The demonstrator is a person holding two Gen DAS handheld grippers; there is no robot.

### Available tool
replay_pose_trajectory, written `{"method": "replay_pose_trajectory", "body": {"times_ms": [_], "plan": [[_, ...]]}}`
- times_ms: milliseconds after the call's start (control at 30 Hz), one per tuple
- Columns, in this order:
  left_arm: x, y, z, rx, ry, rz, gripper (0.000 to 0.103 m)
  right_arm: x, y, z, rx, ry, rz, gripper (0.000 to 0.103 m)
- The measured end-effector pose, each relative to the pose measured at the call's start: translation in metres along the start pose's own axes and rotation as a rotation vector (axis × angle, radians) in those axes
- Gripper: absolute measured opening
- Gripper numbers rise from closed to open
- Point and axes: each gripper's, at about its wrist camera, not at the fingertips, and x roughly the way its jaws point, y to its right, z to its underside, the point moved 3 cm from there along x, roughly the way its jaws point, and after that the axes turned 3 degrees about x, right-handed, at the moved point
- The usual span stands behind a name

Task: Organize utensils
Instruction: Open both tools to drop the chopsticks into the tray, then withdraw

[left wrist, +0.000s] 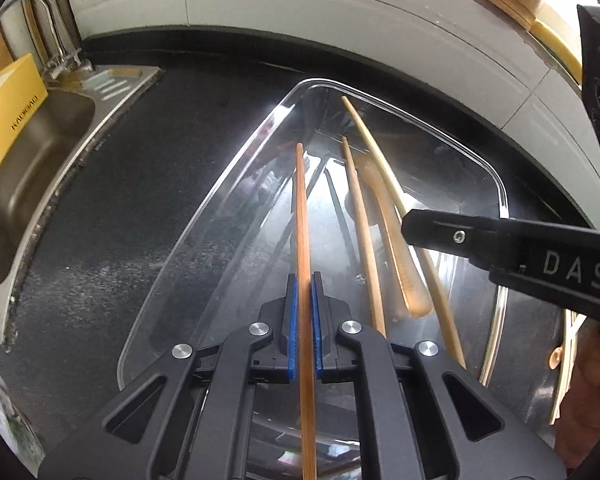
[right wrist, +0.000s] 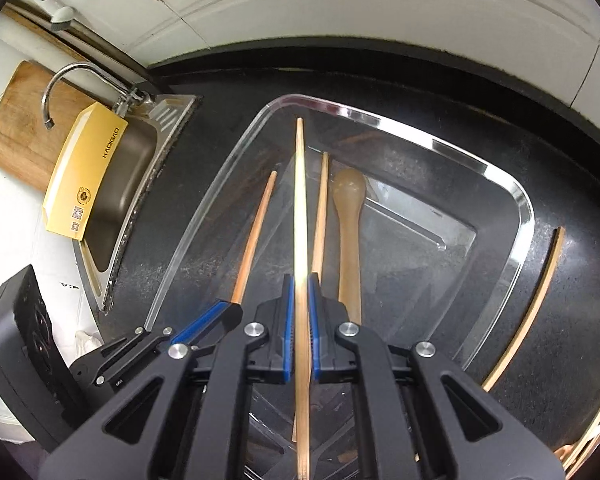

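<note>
Chopsticks in both grips: the left gripper [left wrist: 305, 280] has its fingers pinched on an orange-brown chopstick [left wrist: 302, 216], the right gripper [right wrist: 300, 280] clamps a paler chopstick [right wrist: 300, 200]. Both hang over the clear tray [right wrist: 524, 204] on the dark table [right wrist: 420, 80], where another chopstick [right wrist: 321, 208] and a wooden spoon [right wrist: 349, 232] lie, sink [right wrist: 112, 184] off toward the table's left edge.

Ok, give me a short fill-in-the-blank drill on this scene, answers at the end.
1. Each gripper, left gripper and right gripper, is shut on a ____.
2. The pale spoon lies inside the clear ____.
3. The yellow box leans in the metal ____.

Answers: chopstick; tray; sink
</note>
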Motion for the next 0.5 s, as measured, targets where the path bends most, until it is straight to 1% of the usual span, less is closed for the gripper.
{"method": "replay_pose_trajectory", "body": {"times_ms": [33,67,100,133,167,200,267,300,367,433,500], "plan": [[0.002,-0.002,-0.002,-0.004,-0.003,0.005,0.006,0.0,0.004,-0.003,0.024,-0.015,-0.005,0.008],[0.003,-0.002,-0.003,-0.009,-0.012,0.011,0.011,-0.005,0.009,-0.006,0.046,-0.008,-0.013,0.011],[0.003,-0.004,-0.004,-0.009,-0.019,0.014,0.026,-0.013,0.013,-0.009,0.058,0.014,-0.014,0.035],[-0.002,-0.005,-0.005,-0.013,-0.024,0.031,0.041,-0.026,0.017,-0.011,0.067,0.053,-0.02,0.069],[-0.009,-0.006,-0.006,-0.018,-0.01,0.039,0.076,-0.042,0.021,-0.013,0.074,0.102,-0.02,0.073],[-0.022,-0.01,-0.008,-0.03,0.032,0.039,0.088,-0.062,0.026,-0.014,0.075,0.153,-0.016,0.073],[-0.047,-0.017,-0.01,-0.047,0.094,0.057,0.088,-0.096,0.037,-0.012,0.075,0.205,-0.016,0.073],[-0.058,-0.022,-0.01,-0.053,0.113,0.055,0.088,-0.108,0.041,-0.01,0.079,0.226,-0.013,0.073],[-0.073,-0.031,-0.01,-0.077,0.141,0.048,0.088,-0.13,0.05,-0.002,0.082,0.261,0.01,0.073],[-0.086,-0.043,-0.008,-0.111,0.17,0.04,0.088,-0.151,0.059,0.012,0.093,0.289,0.033,0.073],[-0.095,-0.049,-0.004,-0.124,0.185,0.021,0.088,-0.17,0.066,0.031,0.096,0.322,0.064,0.073]]}}
